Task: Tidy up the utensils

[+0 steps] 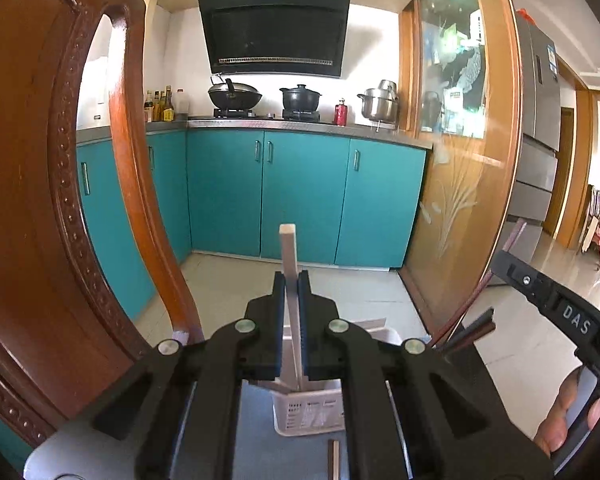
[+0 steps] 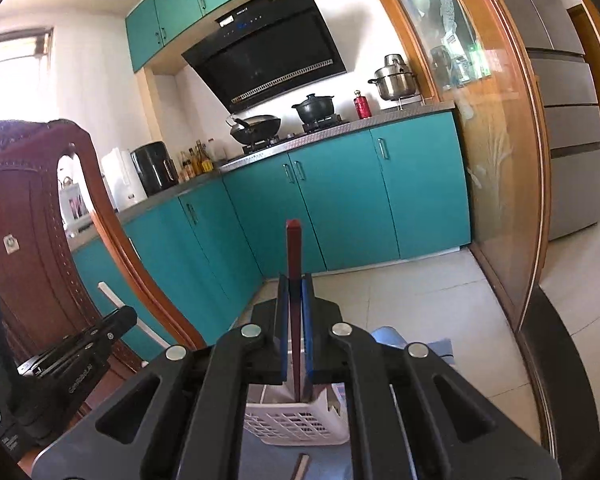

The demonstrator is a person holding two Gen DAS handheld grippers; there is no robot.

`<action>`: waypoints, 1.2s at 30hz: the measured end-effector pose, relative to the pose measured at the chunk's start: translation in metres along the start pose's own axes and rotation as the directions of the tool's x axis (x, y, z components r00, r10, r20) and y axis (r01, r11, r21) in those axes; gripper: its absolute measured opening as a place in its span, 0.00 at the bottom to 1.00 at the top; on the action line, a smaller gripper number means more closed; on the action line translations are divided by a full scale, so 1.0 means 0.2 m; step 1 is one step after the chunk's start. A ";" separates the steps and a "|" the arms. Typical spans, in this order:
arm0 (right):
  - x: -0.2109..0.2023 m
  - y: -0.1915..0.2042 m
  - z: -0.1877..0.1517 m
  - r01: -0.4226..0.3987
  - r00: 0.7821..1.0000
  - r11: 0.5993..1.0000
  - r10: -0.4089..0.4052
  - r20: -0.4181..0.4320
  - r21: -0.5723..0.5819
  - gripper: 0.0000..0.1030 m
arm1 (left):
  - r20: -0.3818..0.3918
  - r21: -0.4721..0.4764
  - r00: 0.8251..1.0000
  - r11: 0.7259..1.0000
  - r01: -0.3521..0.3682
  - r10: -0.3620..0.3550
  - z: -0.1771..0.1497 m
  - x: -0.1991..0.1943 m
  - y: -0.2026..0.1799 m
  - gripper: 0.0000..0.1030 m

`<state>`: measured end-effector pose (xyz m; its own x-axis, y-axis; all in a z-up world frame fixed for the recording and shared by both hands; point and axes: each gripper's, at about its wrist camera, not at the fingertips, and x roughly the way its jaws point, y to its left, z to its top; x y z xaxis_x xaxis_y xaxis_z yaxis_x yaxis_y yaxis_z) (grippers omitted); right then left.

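My left gripper (image 1: 291, 280) is shut on a pale cream chopstick (image 1: 289, 256), held upright with its lower end inside a white slotted utensil basket (image 1: 308, 412). My right gripper (image 2: 295, 284) is shut on a dark red chopstick (image 2: 294, 248), also upright, its lower end inside the same basket (image 2: 296, 420). In the left wrist view the right gripper (image 1: 556, 308) shows at the right with the dark red chopstick (image 1: 512, 244). In the right wrist view the left gripper (image 2: 80, 348) shows at the left with the cream chopstick (image 2: 112, 296).
A brown stick (image 1: 333, 460) lies on the grey-blue table in front of the basket; it also shows in the right wrist view (image 2: 300, 466). A carved wooden chair back (image 1: 40, 200) stands close on the left. Teal kitchen cabinets (image 1: 300, 196) and a glass sliding door (image 1: 460, 160) lie beyond.
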<state>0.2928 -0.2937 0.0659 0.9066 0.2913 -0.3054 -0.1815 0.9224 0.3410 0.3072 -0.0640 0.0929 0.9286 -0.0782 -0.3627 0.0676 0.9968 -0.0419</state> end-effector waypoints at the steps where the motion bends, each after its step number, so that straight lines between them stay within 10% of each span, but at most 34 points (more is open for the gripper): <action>1: 0.00 0.00 -0.01 0.005 1.000 1.000 -0.005 -0.007 0.003 0.09 | 0.001 0.004 1.000 1.000 -0.001 0.001 -0.01 -0.01 0.00 0.07; 4: -0.03 -0.04 -0.02 0.010 1.000 0.999 -0.010 -0.009 0.036 0.33 | 0.034 0.012 0.999 1.000 -0.001 0.000 -0.04 -0.09 0.01 0.11; 10: -0.22 -0.21 0.00 0.066 0.994 0.991 -0.076 0.077 0.117 0.48 | 0.078 -0.011 0.996 0.999 0.045 -0.044 -0.16 -0.34 0.03 0.26; 14: -0.30 -0.39 -0.04 0.155 0.980 0.961 -0.178 0.084 0.228 0.52 | -0.066 -0.063 0.991 0.992 0.110 -0.114 -0.37 -0.33 0.04 0.27; 17: -0.21 -0.54 -0.16 0.319 0.947 0.913 -0.302 -0.105 0.255 0.52 | -0.288 -0.073 0.946 0.989 0.132 -0.147 -0.63 -0.17 -0.01 0.27; 20: -0.01 -0.69 -0.37 0.415 0.870 0.876 -0.303 -0.388 0.246 0.52 | -0.472 -0.092 0.865 0.985 0.145 -0.171 -0.90 -0.04 -0.06 0.27; 25: 0.22 -0.54 -0.60 0.375 0.778 0.923 -0.261 -0.572 0.089 0.52 | -0.607 -0.048 0.781 0.988 0.147 -0.146 -1.16 0.08 -0.15 0.27; 36: 0.38 -0.16 -0.85 0.236 0.727 0.963 -0.265 -0.633 -0.132 0.52 | -0.595 -0.175 0.768 0.971 0.162 -0.235 -1.16 -0.05 -0.11 0.11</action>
<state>0.3029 -0.2578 -0.1204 0.4662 0.1282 -0.8754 -0.0114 0.9902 0.1389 0.2118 -0.0886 -0.1190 0.4806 -0.3033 -0.8228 0.1523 0.9529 -0.2623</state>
